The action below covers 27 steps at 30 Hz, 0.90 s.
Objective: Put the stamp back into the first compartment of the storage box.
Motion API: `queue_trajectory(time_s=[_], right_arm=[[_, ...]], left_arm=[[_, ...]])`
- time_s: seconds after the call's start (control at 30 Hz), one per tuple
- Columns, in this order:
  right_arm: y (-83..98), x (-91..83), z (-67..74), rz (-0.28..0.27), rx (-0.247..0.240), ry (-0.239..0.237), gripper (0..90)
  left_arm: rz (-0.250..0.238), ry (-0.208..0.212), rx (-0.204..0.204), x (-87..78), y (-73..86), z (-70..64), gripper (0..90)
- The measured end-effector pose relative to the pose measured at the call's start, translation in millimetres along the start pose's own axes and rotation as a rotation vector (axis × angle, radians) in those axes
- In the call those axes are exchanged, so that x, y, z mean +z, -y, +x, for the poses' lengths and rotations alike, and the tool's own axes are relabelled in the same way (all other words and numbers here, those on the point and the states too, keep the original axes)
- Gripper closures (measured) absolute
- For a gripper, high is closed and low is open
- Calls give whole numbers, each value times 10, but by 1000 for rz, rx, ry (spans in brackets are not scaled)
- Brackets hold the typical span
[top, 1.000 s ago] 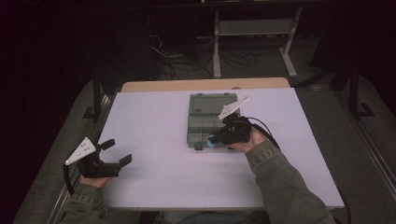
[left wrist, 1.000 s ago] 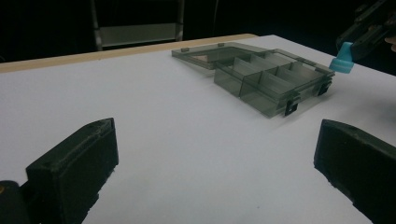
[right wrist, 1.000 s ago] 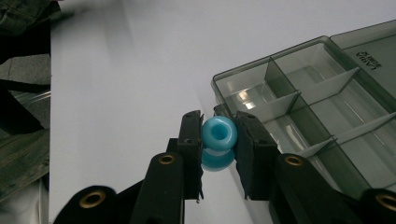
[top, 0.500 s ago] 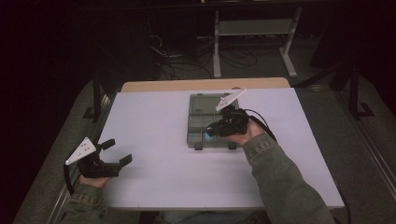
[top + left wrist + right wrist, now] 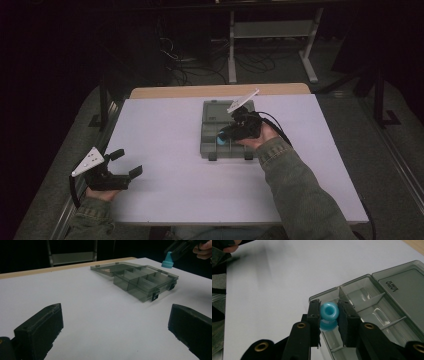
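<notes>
The right tongs (image 5: 329, 315) hang above the near left corner of the compartment box (image 5: 215, 145), which lies on the counter (image 5: 165, 130), and the spool (image 5: 328, 312) sits clamped between their jaws, above the box's corner compartment. Beyond these tongs the box's rows of compartments run away, with its opened lid (image 5: 404, 287) lying flat on the counter behind them. The left tongs (image 5: 125, 162) rest at the counter's near left edge, well apart from the box, which lies ahead of them and to their right, with bare counter between.
</notes>
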State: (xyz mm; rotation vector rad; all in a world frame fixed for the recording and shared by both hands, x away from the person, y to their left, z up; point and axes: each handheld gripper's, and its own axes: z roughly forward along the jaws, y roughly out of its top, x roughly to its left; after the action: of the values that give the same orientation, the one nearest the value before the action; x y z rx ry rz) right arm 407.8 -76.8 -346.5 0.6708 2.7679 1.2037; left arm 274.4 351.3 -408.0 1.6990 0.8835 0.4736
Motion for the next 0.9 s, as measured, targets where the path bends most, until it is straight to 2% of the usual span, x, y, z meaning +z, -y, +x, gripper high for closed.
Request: queue_trajectory(time_s=[0.53, 0.9], right_arm=[[-163, 38, -53, -2, -12, 11, 714], [-257, 136, -99, 7, -11, 0, 713]], left_arm=[[3, -1, -3, -4, 4, 0, 0], [1, -2, -5, -3, 6, 2, 0]])
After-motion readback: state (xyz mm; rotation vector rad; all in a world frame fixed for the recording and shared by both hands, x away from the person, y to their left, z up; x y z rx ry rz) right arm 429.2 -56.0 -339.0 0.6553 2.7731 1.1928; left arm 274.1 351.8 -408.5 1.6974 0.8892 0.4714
